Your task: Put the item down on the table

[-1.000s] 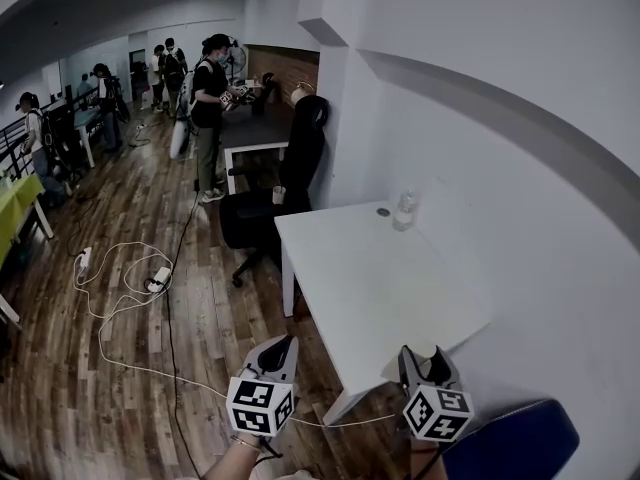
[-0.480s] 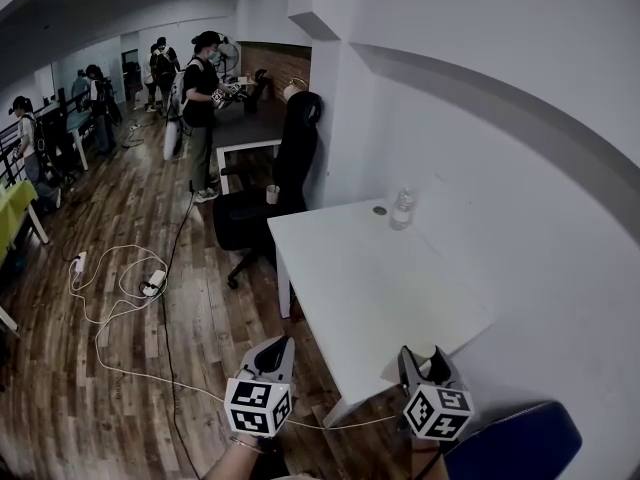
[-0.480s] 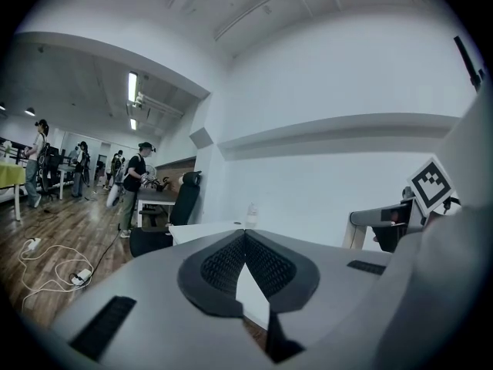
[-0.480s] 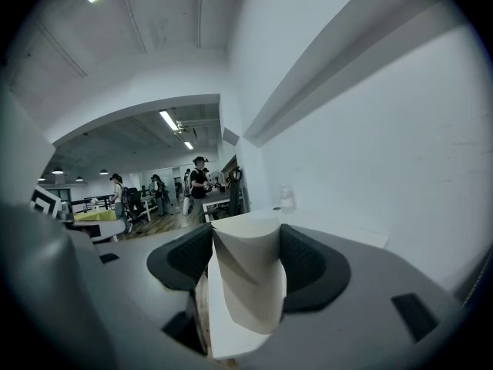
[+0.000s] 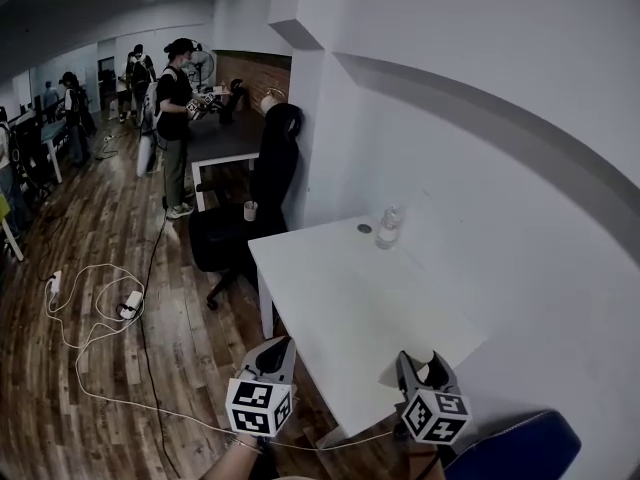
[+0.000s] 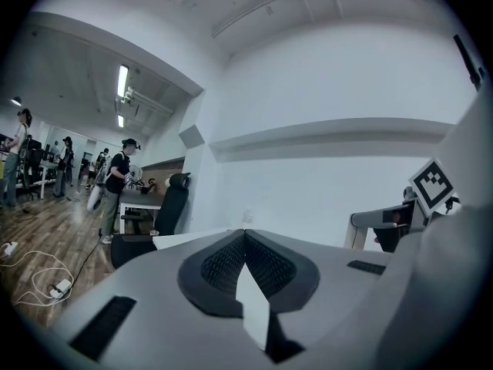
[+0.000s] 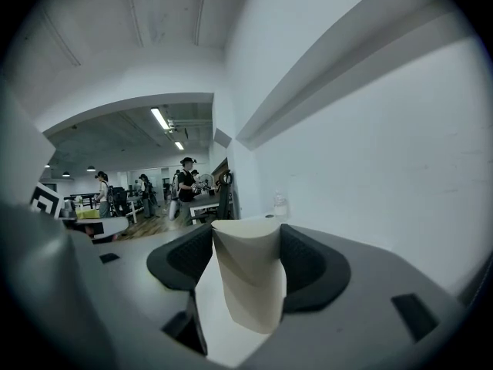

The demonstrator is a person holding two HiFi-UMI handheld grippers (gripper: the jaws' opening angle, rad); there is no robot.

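- Your right claw (image 7: 246, 241) is pinching a pale paper cup (image 7: 248, 280), with one dark pad on each side of it. The cup's wall is squeezed inward and its rim points away from you.
- In the head view, that cup (image 5: 437, 370) shows as a small light patch between the jaws. It is held up in the air at the near corner of the white table (image 5: 330, 298) and is not resting on the top.
- Your left claw (image 6: 245, 241) has its ribbed pads pressed together at the tips, and nothing is gripped between them (the left gripper view shows this plainly). In the head view it sits to the left of the table's near corner, above the wooden floor (image 5: 110, 368).
- At the table's far end, close to the wall, a clear bottle (image 5: 388, 227) stands upright. A small dark round thing (image 5: 364, 229) lies just beside it; it is too small to tell what it is.
- A black office chair (image 5: 265, 183) stands just beyond the table's far left corner, with a small light cup (image 5: 250, 210) on its seat.
- A white cable (image 5: 85, 313) loops across the floor to the left.
- Further back, a person in dark clothes (image 5: 176, 118) stands at another table, and more people are behind.
- Something blue (image 5: 510, 448) fills the lower right corner beside your right claw.
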